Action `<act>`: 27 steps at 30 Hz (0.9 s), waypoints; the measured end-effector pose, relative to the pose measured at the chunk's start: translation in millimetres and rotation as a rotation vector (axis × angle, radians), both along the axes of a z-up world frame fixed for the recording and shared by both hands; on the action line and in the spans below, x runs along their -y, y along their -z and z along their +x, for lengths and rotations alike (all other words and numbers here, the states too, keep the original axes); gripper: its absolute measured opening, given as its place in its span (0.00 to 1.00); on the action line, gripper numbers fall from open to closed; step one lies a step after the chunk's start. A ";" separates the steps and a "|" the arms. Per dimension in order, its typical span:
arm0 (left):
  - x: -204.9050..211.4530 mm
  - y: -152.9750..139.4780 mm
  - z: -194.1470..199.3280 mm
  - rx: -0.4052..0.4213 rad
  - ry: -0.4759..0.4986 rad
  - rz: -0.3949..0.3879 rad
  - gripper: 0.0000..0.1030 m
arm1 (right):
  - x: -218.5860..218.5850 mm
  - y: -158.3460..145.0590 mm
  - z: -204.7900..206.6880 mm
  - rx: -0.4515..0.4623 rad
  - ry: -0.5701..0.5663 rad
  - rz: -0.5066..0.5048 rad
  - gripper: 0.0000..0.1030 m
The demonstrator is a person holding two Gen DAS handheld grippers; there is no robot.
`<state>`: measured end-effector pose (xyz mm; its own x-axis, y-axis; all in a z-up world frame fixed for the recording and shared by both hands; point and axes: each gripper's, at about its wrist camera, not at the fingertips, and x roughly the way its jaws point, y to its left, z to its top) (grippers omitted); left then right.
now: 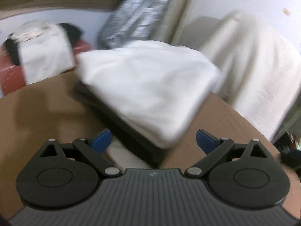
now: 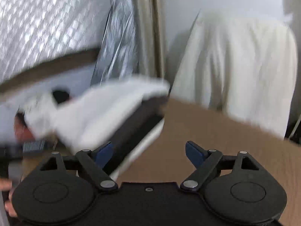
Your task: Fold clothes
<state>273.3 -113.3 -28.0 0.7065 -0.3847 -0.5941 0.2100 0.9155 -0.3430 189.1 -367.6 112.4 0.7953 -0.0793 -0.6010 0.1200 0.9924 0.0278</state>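
A folded white garment (image 1: 148,86) lies on top of a stack with a dark garment (image 1: 131,131) and a pale one (image 1: 124,156) under it, on a brown table (image 1: 43,103). My left gripper (image 1: 153,141) hangs just in front of the stack's near corner, jaws wide apart, nothing between the blue pads. In the right wrist view the same stack, white garment (image 2: 97,111) over the dark layer (image 2: 135,124), sits to the left. My right gripper (image 2: 148,155) is open and empty over the bare table (image 2: 216,135), its left pad near the stack's edge. Both views are motion-blurred.
A cream cloth (image 1: 250,71) drapes over something behind the table at the right. A white-and-black bundle (image 1: 43,50) rests on a red object (image 1: 9,75) at the far left. A silver plastic-wrapped item (image 2: 116,43) leans on the wall. A hand (image 2: 7,197) shows at the left edge.
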 end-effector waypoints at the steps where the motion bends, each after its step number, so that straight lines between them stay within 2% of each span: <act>1: 8.5 -5.2 -9.5 0.007 0.025 0.005 0.95 | -0.1 4.2 -5.2 -0.001 -0.013 0.005 0.85; 4: 22.0 -30.0 -50.5 0.085 0.060 0.006 0.96 | 4.7 10.0 -18.5 -0.008 -0.015 0.059 0.85; 7: 24.9 -46.2 -83.9 0.116 0.102 0.004 1.00 | 9.4 8.7 -27.5 -0.039 0.006 0.133 0.85; 12: 7.0 -37.9 -125.5 0.094 0.043 0.011 1.00 | -9.6 -0.6 -63.4 -0.037 0.010 0.047 0.85; 15: -4.1 -36.5 -143.1 0.079 -0.001 0.056 1.00 | -23.1 -5.8 -89.2 -0.004 0.006 -0.008 0.85; 19: -16.1 -48.5 -173.7 0.111 -0.046 0.084 1.00 | -37.4 -8.9 -119.2 -0.016 0.021 0.000 0.85; 21: -13.2 -54.6 -188.1 0.131 -0.034 0.134 1.00 | -44.0 -11.7 -132.4 -0.034 0.022 0.007 0.85; 23: -8.9 -58.9 -201.9 0.144 -0.020 0.186 1.00 | -48.5 -15.3 -146.1 -0.022 0.024 0.021 0.85; 27: -11.4 -61.6 -224.2 0.126 -0.016 0.234 1.00 | -55.1 -18.9 -170.3 0.017 0.042 0.043 0.85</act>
<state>49.1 -101.9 33.7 0.7853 -0.2358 -0.5725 0.2228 0.9703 -0.0939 18.8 -312.4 131.2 0.8018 -0.0866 -0.5913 0.1603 0.9844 0.0731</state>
